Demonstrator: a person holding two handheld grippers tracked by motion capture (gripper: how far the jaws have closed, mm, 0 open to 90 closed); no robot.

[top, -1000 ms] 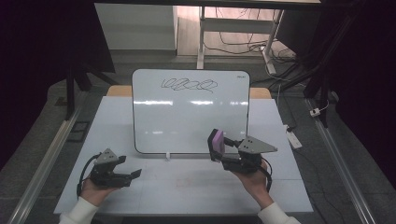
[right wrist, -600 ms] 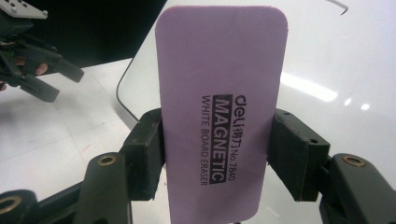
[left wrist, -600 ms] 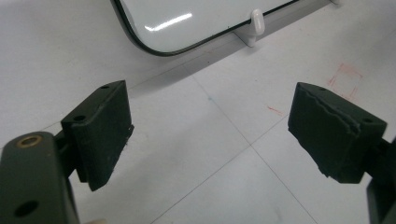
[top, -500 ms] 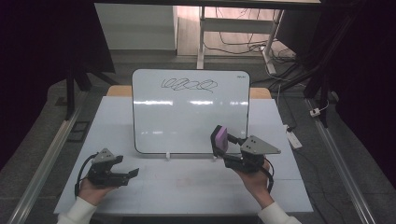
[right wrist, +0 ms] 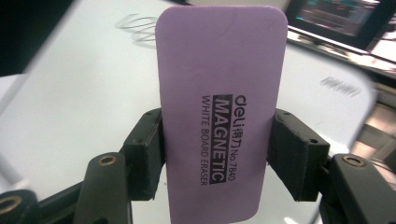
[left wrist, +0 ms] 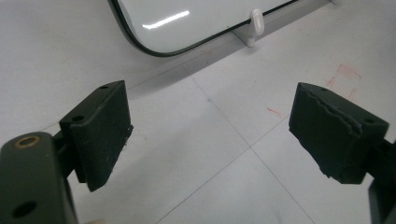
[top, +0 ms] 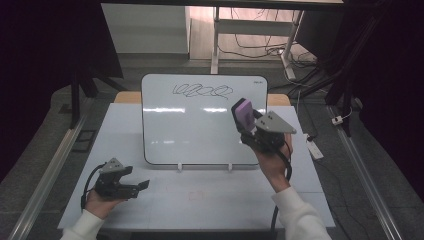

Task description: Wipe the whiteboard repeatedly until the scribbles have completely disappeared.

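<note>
1. Nearest the person, the left tongs (top: 142,185) rest low over the white counter (top: 200,200) at its front left. Their jaws stand wide apart with nothing between them; in the left gripper view only bare counter lies past the black pads (left wrist: 100,133). This hand sits where it was a second ago.

2. Farther in, the right tongs (top: 248,125) are clamped on a purple rectangular magnetic whiteboard eraser (top: 244,112), one pad on each long edge. In the right gripper view the purple eraser (right wrist: 219,112) stands upright between the jaws, its printed label facing the camera.

3. What has changed: a second ago the right hand held the eraser down near the board's lower right corner; now it is lifted higher and farther in, in front of the board's right half. The grip looks just as tight as before.

4. Behind that stands the white rounded-corner whiteboard (top: 190,125), propped upright on two small white feet (top: 179,167).

5. Farthest, a black looping marker scribble (top: 202,91) runs along the board's top, up and to the left of the eraser and clear of it.

6. The lift suggests wiping is about to begin: the eraser needs to travel up-left and press flat on the scribble, which remains untouched.
</note>
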